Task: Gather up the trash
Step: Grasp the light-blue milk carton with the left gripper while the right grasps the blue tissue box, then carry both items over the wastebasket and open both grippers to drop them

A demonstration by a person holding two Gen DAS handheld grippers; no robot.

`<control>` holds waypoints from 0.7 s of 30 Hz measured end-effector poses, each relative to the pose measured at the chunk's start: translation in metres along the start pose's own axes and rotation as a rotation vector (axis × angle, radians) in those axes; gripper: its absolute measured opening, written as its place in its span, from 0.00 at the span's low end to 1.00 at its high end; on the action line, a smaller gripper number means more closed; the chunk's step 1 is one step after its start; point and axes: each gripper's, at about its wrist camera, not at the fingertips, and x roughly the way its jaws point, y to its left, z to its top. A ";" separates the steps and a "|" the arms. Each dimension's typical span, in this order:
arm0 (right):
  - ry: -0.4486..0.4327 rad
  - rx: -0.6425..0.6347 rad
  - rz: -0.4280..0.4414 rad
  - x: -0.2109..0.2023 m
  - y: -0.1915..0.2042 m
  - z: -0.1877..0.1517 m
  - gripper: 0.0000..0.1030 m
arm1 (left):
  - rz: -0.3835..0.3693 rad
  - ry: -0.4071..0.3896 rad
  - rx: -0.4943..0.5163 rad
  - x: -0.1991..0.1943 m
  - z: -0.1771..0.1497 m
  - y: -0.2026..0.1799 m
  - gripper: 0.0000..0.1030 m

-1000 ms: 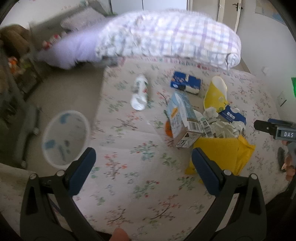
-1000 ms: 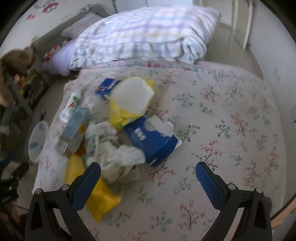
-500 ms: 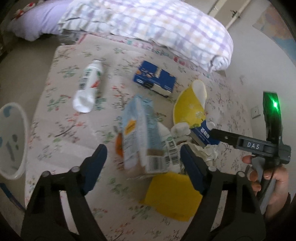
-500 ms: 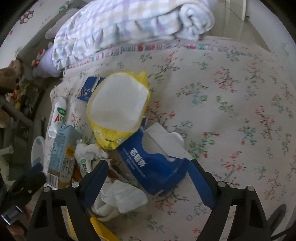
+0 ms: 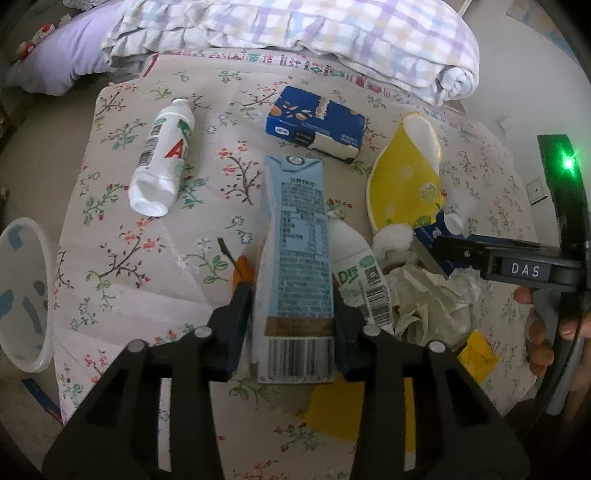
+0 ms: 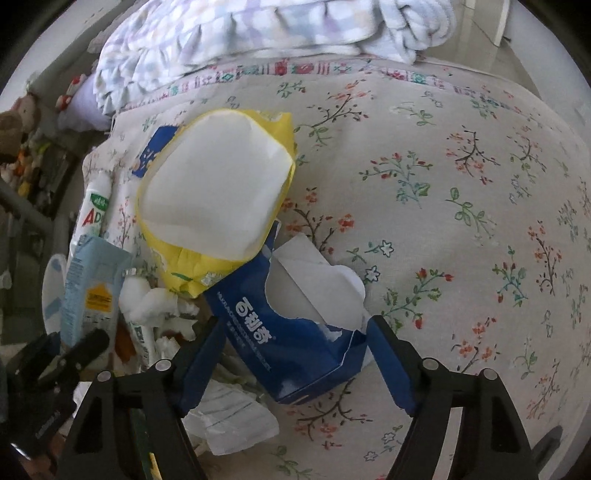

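In the left wrist view a light blue drink carton [image 5: 295, 240] lies on the flowered bedspread. My left gripper [image 5: 291, 328] is closing on its lower end, both pads against its sides. In the right wrist view a torn blue tissue box [image 6: 288, 332] lies between the fingers of my right gripper [image 6: 295, 358]. Those jaws are closing, and the pads stand just beside the box without clearly pressing it. Around them lie a small green-labelled bottle [image 5: 356, 266], crumpled tissues [image 5: 424, 299] and a yellow wipes pack [image 6: 218, 192].
A white bottle [image 5: 160, 162] and a blue biscuit box [image 5: 316, 123] lie farther up the bed. A yellow bag [image 5: 343, 406] lies near the front. A white bin [image 5: 18, 295] stands on the floor at the left. A checked quilt [image 5: 295, 29] is piled at the head.
Both grippers came down and forward onto the pile. The left jaws narrowed from wide apart onto the carton. The right jaws narrowed around the blue tissue box.
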 end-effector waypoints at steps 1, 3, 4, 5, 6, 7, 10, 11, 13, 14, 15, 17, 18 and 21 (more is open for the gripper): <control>0.006 -0.009 0.003 0.001 0.000 0.000 0.81 | -0.001 -0.003 -0.001 -0.001 0.000 0.001 0.39; 0.008 -0.023 -0.006 0.004 0.004 -0.001 0.82 | -0.003 -0.017 -0.004 -0.005 -0.001 0.003 0.39; 0.008 -0.030 -0.012 0.005 0.006 0.000 0.82 | -0.005 -0.025 -0.006 -0.008 -0.001 0.003 0.38; 0.008 -0.040 -0.021 0.007 0.010 0.000 0.82 | -0.010 -0.034 -0.009 -0.011 -0.002 0.004 0.38; 0.009 -0.057 -0.033 0.008 0.012 -0.001 0.82 | -0.018 -0.042 -0.011 -0.014 -0.003 0.006 0.37; 0.009 -0.069 -0.042 0.010 0.015 0.000 0.82 | -0.024 -0.051 -0.014 -0.018 -0.003 0.007 0.37; 0.010 -0.090 -0.068 0.015 0.018 -0.002 0.82 | -0.028 -0.071 -0.026 -0.026 -0.003 0.009 0.37; 0.011 -0.091 -0.072 0.015 0.018 -0.003 0.80 | -0.029 -0.078 -0.029 -0.028 -0.004 0.011 0.37; 0.005 -0.079 -0.071 0.013 0.014 -0.003 0.73 | -0.030 -0.094 -0.036 -0.033 -0.004 0.014 0.37; 0.001 -0.069 -0.062 0.012 0.011 -0.004 0.68 | -0.030 -0.104 -0.040 -0.036 -0.005 0.015 0.37; -0.001 -0.059 -0.055 0.009 0.008 -0.004 0.67 | -0.031 -0.109 -0.042 -0.038 -0.005 0.017 0.37; -0.008 -0.052 -0.034 0.003 0.004 -0.008 0.57 | -0.037 -0.124 -0.046 -0.044 -0.007 0.019 0.37; -0.009 -0.049 -0.025 -0.001 0.001 -0.009 0.57 | -0.040 -0.133 -0.047 -0.048 -0.008 0.020 0.37; -0.030 -0.035 -0.015 -0.013 -0.006 -0.012 0.56 | -0.042 -0.157 -0.050 -0.058 -0.011 0.025 0.37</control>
